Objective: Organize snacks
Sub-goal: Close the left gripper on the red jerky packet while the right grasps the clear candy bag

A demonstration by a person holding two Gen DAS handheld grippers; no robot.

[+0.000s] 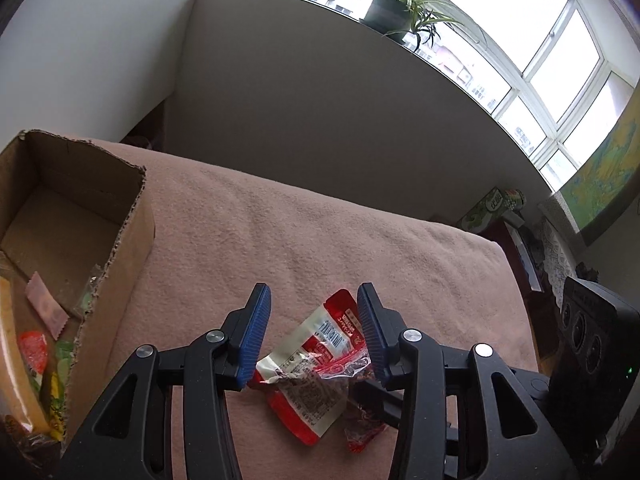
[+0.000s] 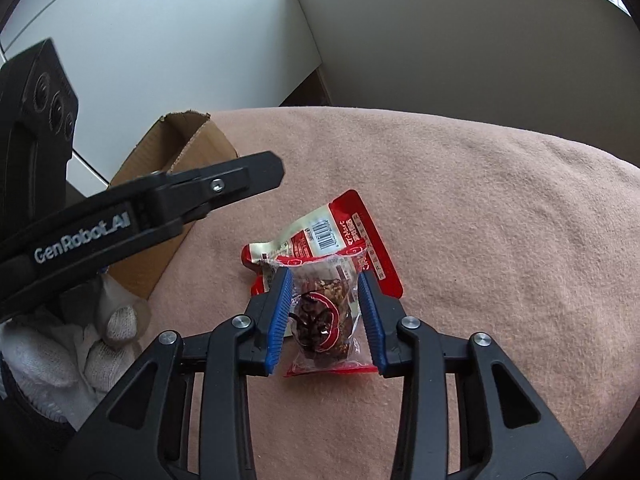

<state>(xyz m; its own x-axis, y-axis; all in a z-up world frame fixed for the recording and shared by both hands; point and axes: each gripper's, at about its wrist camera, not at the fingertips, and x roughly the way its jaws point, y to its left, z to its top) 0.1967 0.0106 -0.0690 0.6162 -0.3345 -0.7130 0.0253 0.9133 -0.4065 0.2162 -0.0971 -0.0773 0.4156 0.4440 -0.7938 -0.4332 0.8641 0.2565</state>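
A red and silver snack pouch [image 1: 320, 344] lies on the pink blanket [image 1: 280, 232], with a clear packet of dark snack [image 2: 324, 316] lying partly over it. My left gripper [image 1: 314, 308] is open, its blue pads astride the pouch just above it. My right gripper [image 2: 325, 284] is open, its pads either side of the clear packet without squeezing it. The clear packet also shows in the left wrist view [image 1: 360, 420]. An open cardboard box [image 1: 76, 240] at the left holds several snack packets [image 1: 36, 352].
The blanket [image 2: 480, 240] covers the surface, which drops off at the far and right edges. The left gripper's body [image 2: 140, 216] and a gloved hand [image 2: 80, 352] cross the right wrist view, with the box [image 2: 168, 208] behind. A window sill holds a potted plant [image 1: 396, 12].
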